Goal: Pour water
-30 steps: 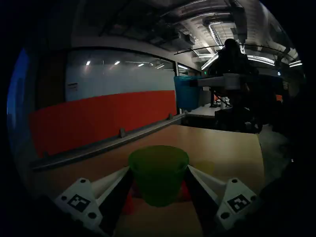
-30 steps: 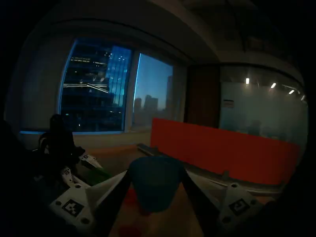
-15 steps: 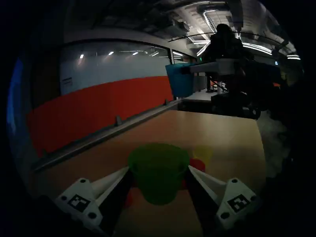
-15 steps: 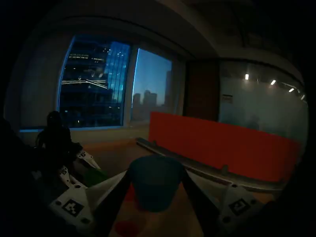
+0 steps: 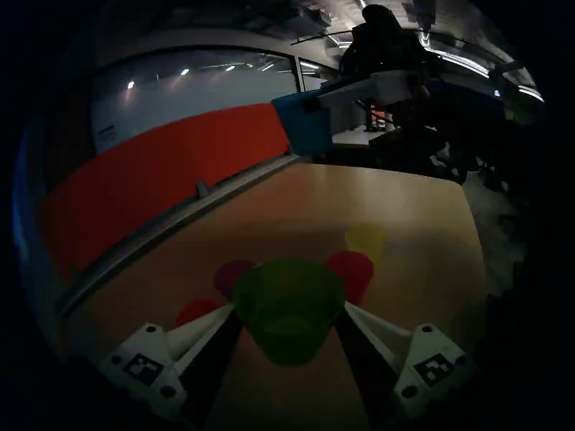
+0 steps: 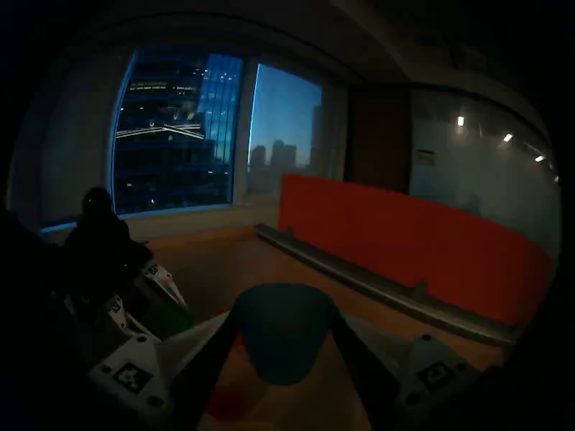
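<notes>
Left tongs (image 5: 287, 320) clamp the green cup (image 5: 287, 294), right tongs (image 6: 284, 334) the blue cup (image 6: 284, 316); best hold green level and tip blue slowly above it.

Dim office: glass partition (image 5: 187, 93), city-view windows (image 6: 187, 129), desk (image 5: 402, 215).

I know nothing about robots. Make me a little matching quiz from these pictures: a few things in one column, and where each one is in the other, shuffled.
Things:
1. green cup
2. blue cup
3. yellow cup
4. orange-red partition

Places:
A. loose on the table
B. between the right gripper's fingers
C. along the table's edge
D. between the left gripper's fingers

Pairs: 1-D, 2-B, 3-A, 4-C.
</notes>
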`<state>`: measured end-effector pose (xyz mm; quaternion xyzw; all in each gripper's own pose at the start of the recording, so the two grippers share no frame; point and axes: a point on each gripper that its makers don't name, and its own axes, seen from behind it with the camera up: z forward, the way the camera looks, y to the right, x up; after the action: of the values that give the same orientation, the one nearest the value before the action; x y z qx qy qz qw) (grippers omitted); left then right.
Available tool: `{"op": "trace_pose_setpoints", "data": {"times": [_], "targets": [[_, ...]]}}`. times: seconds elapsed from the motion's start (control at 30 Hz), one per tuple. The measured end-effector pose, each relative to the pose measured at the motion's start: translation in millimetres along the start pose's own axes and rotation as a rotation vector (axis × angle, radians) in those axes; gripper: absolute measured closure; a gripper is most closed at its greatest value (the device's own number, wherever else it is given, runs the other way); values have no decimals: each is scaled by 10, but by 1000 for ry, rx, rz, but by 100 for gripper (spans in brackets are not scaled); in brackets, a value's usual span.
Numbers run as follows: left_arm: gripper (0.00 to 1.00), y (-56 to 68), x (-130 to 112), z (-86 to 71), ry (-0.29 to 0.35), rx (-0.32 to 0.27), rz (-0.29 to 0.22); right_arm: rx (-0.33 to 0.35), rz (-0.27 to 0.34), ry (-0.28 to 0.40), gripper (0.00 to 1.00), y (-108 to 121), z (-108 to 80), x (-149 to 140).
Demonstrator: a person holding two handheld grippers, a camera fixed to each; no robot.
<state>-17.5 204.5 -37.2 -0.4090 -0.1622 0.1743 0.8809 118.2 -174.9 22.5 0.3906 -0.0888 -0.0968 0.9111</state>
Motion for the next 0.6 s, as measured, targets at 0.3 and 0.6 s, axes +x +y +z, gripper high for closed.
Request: {"op": "trace_pose_setpoints", "data": {"times": [0.3, 0.6], "targets": [[16, 41, -258, 157, -99, -38, 2, 39, -21, -117, 7, 32, 163, -342], [16, 35, -450, 261, -168, -67, -15, 72, -36, -222, 6, 55, 315, -654]]}}
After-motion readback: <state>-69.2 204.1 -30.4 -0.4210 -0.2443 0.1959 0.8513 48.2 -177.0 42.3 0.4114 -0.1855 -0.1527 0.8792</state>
